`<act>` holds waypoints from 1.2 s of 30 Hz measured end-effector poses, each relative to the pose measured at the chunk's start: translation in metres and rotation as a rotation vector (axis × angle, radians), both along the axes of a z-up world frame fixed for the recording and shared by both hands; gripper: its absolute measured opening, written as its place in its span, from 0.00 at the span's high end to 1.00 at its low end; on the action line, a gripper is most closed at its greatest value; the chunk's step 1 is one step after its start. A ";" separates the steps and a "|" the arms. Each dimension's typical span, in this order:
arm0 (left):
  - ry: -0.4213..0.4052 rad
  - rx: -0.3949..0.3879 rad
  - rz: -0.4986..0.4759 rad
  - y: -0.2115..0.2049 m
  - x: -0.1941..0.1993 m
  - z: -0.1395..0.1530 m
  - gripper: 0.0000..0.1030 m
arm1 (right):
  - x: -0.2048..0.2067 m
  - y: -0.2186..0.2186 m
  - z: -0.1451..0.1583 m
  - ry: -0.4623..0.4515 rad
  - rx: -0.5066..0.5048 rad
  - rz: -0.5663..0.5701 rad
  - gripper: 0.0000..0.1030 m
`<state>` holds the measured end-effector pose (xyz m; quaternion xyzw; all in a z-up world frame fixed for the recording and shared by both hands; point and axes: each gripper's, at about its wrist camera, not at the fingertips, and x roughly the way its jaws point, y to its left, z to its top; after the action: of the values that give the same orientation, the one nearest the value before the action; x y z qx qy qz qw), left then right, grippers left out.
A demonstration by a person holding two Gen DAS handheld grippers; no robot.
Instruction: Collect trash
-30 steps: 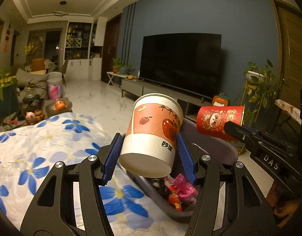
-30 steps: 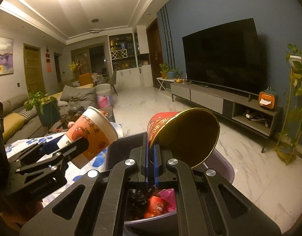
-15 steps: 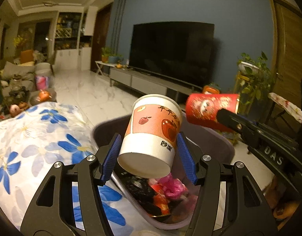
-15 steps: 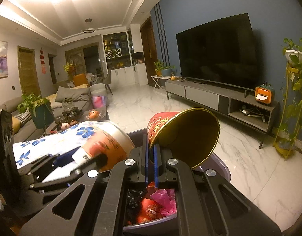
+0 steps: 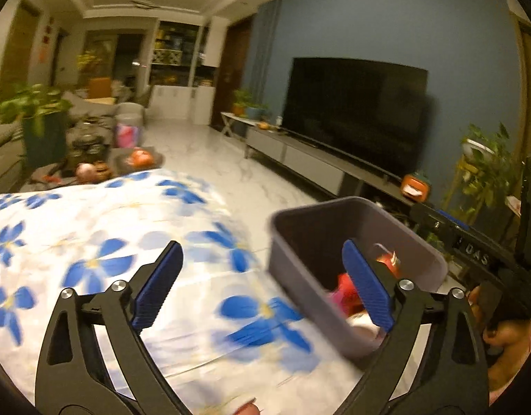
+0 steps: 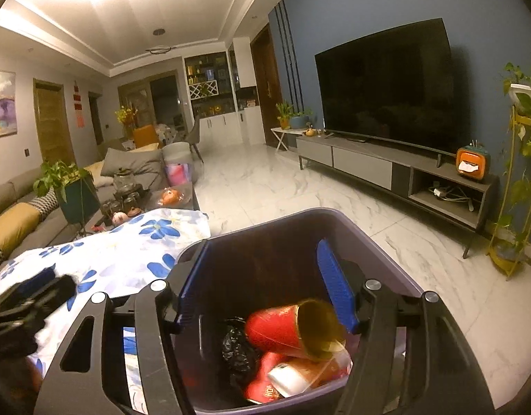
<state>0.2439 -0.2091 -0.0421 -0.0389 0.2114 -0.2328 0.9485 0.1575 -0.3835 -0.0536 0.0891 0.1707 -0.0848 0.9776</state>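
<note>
A grey trash bin (image 6: 338, 223) (image 5: 334, 214) stands at the edge of the table with the blue-flowered cloth (image 5: 92, 235). Inside it lie a red paper cup (image 6: 293, 326) with a gold lining, an orange-and-white paper cup (image 6: 300, 377), a black bag (image 6: 237, 349) and red wrappers. My right gripper (image 6: 265, 283) hangs open right over the bin, empty. My left gripper (image 5: 262, 285) is open too, empty, over the cloth to the left of the bin; the view is blurred. The other gripper's black body (image 5: 473, 252) shows at the right.
A TV (image 6: 386, 83) on a long low console (image 6: 397, 173) fills the blue wall. Plant stands (image 6: 521, 173) are at the right. A coffee table with teaware (image 6: 127, 200), a potted plant (image 6: 71, 190) and a sofa lie to the left. Marble floor (image 6: 282, 190) lies between.
Both grippers opened. The orange-and-white cup and the red cup dropped into the bin. My left gripper swung left, away from the bin, over the cloth.
</note>
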 end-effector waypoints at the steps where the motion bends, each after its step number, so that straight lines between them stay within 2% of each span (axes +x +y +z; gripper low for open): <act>1: -0.004 0.012 0.027 0.008 -0.004 0.001 0.07 | -0.001 0.002 0.001 -0.003 0.000 -0.001 0.36; 2: -0.009 0.030 0.058 0.018 -0.010 0.001 0.07 | -0.006 0.005 0.004 -0.015 0.000 0.001 0.34; 4: -0.011 0.061 0.090 0.030 -0.019 0.002 0.06 | -0.014 0.012 0.008 -0.031 -0.011 -0.006 0.24; 7: -0.012 0.090 0.131 0.050 -0.029 0.003 0.06 | -0.032 0.031 0.012 -0.046 -0.070 -0.043 0.14; 9: -0.013 0.102 0.148 0.062 -0.038 0.005 0.06 | -0.044 0.045 0.012 -0.047 -0.110 -0.058 0.12; 11: -0.022 0.126 0.169 0.071 -0.047 0.008 0.06 | -0.055 0.058 0.011 -0.051 -0.140 -0.075 0.05; 16: -0.053 0.182 0.256 0.103 -0.078 0.015 0.06 | -0.082 0.087 0.008 -0.047 -0.146 -0.057 0.05; 28: -0.029 0.127 0.361 0.158 -0.155 0.026 0.06 | -0.141 0.157 0.012 -0.043 -0.167 -0.034 0.05; 36: -0.063 0.093 0.415 0.184 -0.199 0.035 0.06 | -0.179 0.190 0.019 -0.061 -0.190 -0.014 0.05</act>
<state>0.0448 -0.0254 -0.0071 -0.0302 0.1797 -0.0237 0.9830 -0.0210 -0.1937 -0.0343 -0.0004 0.1314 -0.1047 0.9858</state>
